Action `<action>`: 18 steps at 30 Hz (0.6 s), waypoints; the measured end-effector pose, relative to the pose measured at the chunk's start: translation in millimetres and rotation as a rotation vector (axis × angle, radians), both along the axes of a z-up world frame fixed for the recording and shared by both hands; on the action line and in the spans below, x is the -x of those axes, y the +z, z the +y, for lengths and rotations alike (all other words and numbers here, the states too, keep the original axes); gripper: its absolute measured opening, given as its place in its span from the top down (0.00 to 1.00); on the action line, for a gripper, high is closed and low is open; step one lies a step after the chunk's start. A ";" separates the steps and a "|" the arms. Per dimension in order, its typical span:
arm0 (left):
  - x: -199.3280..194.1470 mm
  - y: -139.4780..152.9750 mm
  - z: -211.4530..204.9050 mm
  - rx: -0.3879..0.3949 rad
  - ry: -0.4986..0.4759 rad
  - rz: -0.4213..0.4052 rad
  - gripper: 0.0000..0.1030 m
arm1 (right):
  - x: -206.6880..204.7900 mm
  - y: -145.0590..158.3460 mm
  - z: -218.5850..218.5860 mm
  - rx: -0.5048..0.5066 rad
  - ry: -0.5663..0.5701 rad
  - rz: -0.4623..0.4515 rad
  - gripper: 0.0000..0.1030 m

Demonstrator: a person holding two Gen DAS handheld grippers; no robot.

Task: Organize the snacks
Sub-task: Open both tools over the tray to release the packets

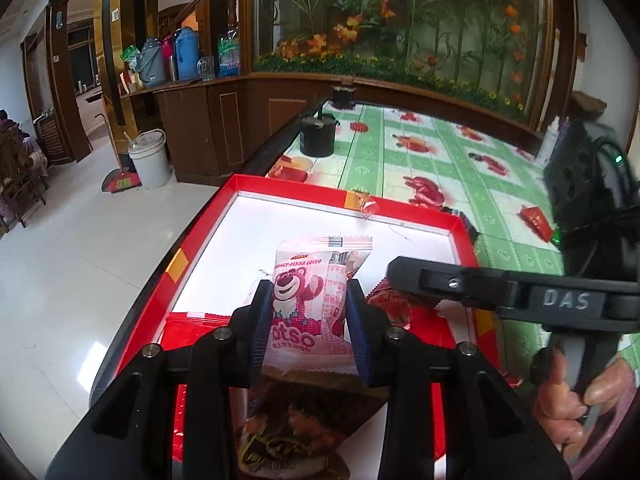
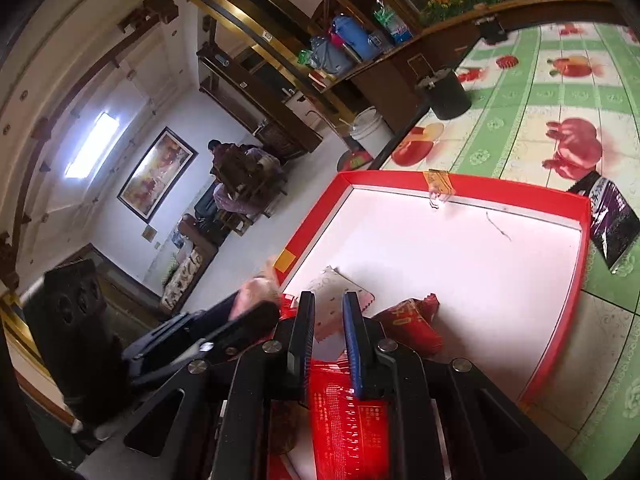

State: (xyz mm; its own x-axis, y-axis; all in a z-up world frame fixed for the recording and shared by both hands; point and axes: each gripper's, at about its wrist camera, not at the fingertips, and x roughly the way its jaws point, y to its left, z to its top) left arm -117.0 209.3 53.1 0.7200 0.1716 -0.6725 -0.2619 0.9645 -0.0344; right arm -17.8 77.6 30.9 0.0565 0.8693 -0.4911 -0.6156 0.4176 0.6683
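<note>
My left gripper is shut on a pink Lotso bear snack packet, held upright over a red box with a white floor. A brown snack packet lies under it, with flat red packets beside it. My right gripper reaches in from the right above a crumpled red packet. In the right wrist view that gripper has its blue pads nearly together with nothing between the tips. A flat red packet shows below their bases; I cannot tell whether it is gripped.
The red box sits at the table's left edge, above the tiled floor. A dark purple packet and a small red packet lie on the green fruit-print tablecloth outside the box. A black pot stands farther back.
</note>
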 end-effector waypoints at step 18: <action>1.8 16.7 -12.9 -0.039 0.048 0.017 0.28 | -48.6 47.8 -114.1 -0.012 -0.363 -0.085 0.45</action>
State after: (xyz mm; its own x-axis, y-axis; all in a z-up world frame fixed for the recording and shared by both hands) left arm -118.8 196.4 69.8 0.6991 0.2324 -0.6762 -0.3083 0.9513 0.0082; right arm 30.8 -36.4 78.7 0.4022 0.7909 -0.4612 -0.4823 0.6112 0.6275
